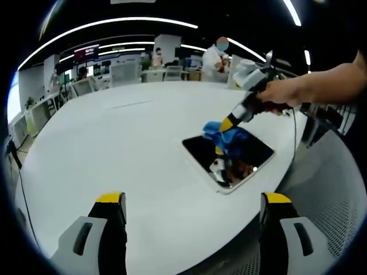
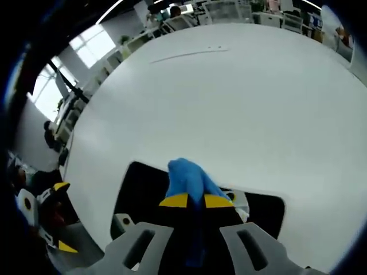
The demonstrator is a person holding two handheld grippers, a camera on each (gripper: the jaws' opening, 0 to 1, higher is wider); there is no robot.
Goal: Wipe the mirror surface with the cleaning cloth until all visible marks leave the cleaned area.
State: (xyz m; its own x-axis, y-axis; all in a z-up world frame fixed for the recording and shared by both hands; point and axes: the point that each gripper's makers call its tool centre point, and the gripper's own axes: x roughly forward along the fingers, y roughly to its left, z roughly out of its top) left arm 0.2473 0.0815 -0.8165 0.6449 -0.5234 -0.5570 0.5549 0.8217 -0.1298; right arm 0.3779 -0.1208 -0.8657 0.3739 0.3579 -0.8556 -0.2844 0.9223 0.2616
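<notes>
A dark rectangular mirror [image 1: 248,157] lies flat near the white table's right edge. The blue cleaning cloth [image 1: 230,135] rests bunched on its far part. My right gripper [image 1: 226,124], held by a hand coming in from the right, is shut on the cloth and presses it onto the glass. In the right gripper view the cloth [image 2: 184,177] sticks out past the yellow-tipped right gripper [image 2: 196,201], with the mirror [image 2: 140,183] dark beneath. My left gripper [image 1: 195,200] stands open, well short of the mirror, nothing between its jaws.
The big white table [image 1: 126,137] stretches left and far of the mirror. Its rounded edge runs close to the mirror's right side, with perforated grey flooring [image 1: 338,195] beyond. Desks, chairs and people stand in the background.
</notes>
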